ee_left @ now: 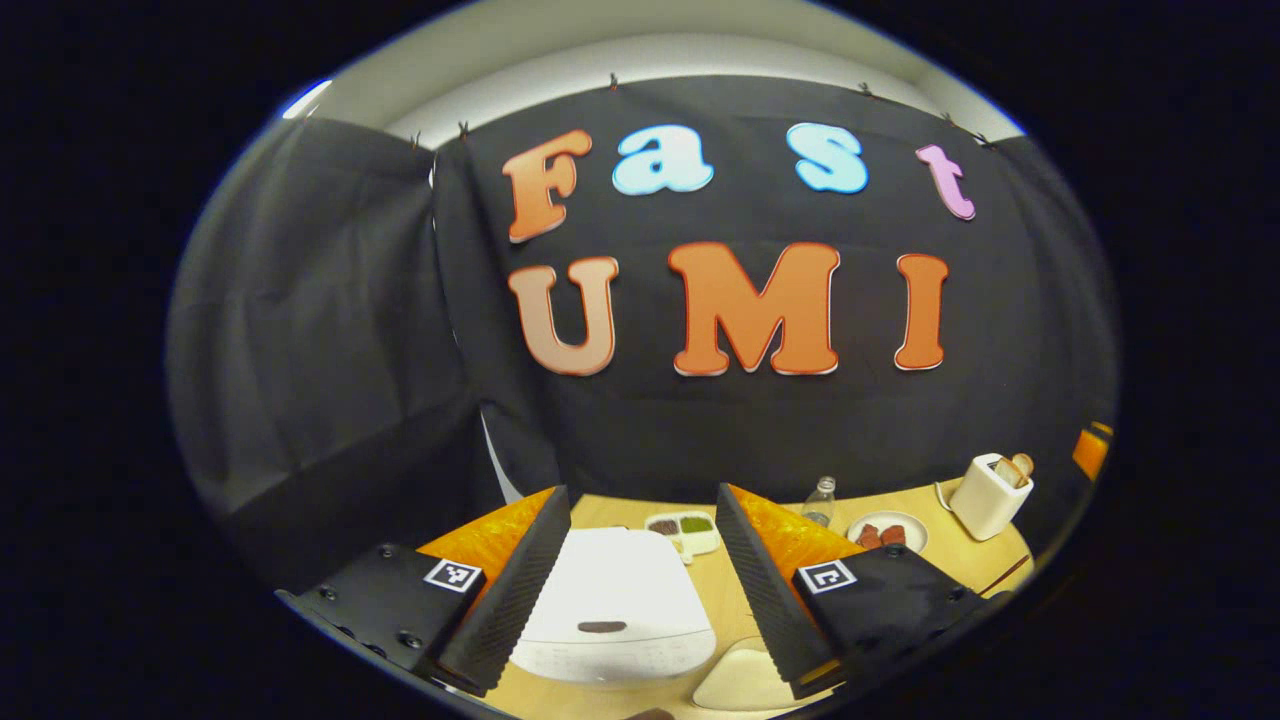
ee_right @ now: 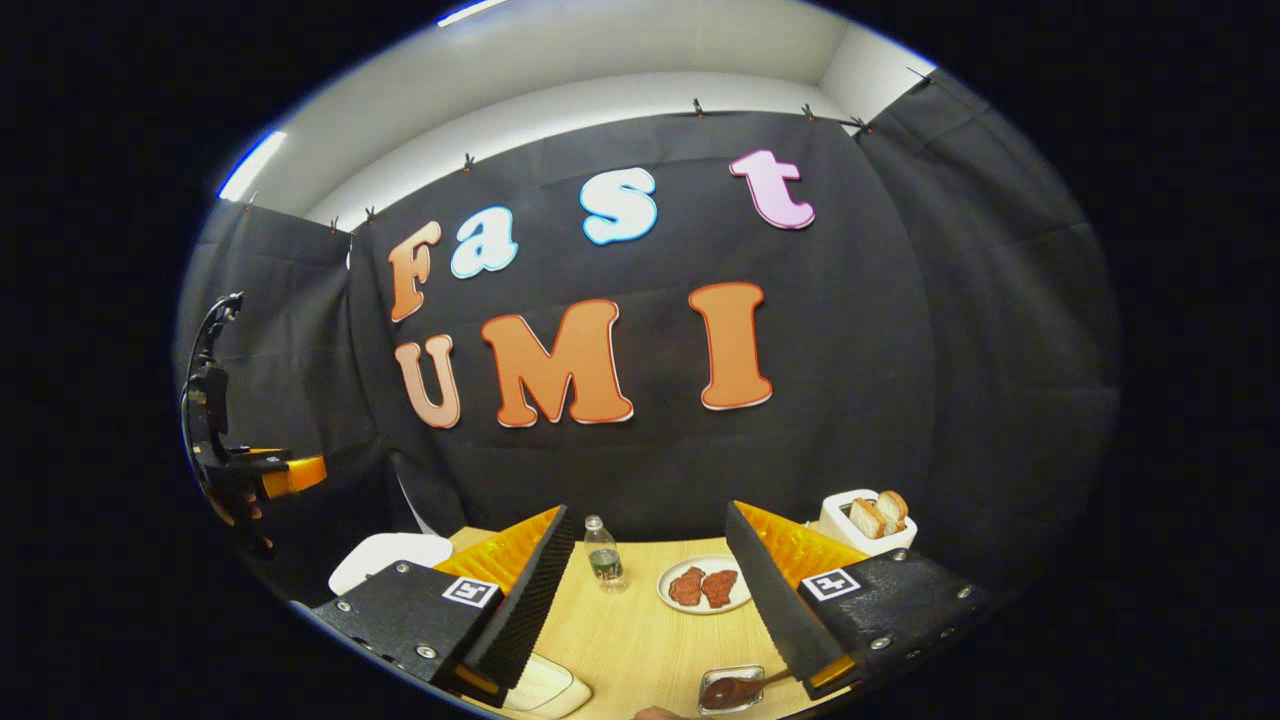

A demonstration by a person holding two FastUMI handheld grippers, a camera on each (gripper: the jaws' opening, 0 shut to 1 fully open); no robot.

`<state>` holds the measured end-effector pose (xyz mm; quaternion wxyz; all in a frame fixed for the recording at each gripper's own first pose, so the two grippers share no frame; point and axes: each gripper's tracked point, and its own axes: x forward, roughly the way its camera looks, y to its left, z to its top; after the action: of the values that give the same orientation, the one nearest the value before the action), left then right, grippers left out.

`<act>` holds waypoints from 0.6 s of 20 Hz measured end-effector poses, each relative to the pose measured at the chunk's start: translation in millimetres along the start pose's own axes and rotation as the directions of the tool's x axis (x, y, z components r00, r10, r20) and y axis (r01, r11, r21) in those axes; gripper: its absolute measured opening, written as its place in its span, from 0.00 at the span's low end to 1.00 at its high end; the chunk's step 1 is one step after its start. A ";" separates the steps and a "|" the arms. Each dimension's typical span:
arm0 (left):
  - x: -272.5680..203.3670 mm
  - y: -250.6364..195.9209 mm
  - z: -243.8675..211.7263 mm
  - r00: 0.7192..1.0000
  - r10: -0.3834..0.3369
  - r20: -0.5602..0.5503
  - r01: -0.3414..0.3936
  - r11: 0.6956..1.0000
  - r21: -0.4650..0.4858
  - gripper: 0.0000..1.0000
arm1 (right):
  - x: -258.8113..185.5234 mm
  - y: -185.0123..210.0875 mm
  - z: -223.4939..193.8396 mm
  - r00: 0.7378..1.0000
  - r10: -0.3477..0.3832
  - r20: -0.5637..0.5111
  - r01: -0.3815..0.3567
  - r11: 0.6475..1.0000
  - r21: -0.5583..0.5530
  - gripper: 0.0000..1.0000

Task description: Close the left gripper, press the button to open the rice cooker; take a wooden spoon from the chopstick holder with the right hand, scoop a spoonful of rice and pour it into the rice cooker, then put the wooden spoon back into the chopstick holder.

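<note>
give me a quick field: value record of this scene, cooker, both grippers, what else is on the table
rice cooker: white, lid shut, on the wooden table
left hand-held gripper: open, above the cooker, touching nothing
right hand-held gripper: open, holding nothing
wooden spoon: lying in a small clear tray near the table's front edge
plate: holds reddish food
bottle: upright, beside the plate
toaster: white, bread sticking up
divided dish: behind the cooker

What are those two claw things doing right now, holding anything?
Left gripper: open, holding nothing, above the closed white rice cooker.
Right gripper: open, holding nothing, above the wooden table.
</note>
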<state>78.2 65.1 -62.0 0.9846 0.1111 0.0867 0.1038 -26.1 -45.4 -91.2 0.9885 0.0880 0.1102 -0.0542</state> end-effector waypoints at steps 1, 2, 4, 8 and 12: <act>-13.6 -8.0 9.2 0.999 0.000 0.052 -0.001 1.000 0.014 0.99 | -1.2 5.8 4.1 1.000 0.002 0.017 -0.002 1.000 -0.012 0.95; -26.9 -13.2 20.3 0.995 -0.011 0.099 0.011 1.000 0.009 1.00 | -3.0 12.0 11.4 0.999 0.007 0.043 -0.006 1.000 -0.020 0.95; -48.6 -23.4 35.1 0.984 -0.048 0.173 0.054 0.998 -0.029 1.00 | -7.9 28.8 29.6 0.992 0.045 0.119 -0.039 0.998 -0.051 0.94; -69.3 -38.7 34.9 0.972 -0.110 0.210 0.127 0.989 -0.073 0.99 | -10.4 52.6 42.8 0.978 0.082 0.193 -0.052 0.986 -0.155 0.94; -71.6 -39.0 16.8 0.964 -0.123 0.236 0.130 0.991 -0.012 1.00 | -13.8 69.3 50.4 0.963 0.127 0.238 -0.076 0.975 -0.211 0.95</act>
<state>19.7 8.5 -44.5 0.9939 0.1032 -0.0249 0.0280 -20.2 14.3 -28.4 0.9998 -0.0135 -0.0151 -0.0026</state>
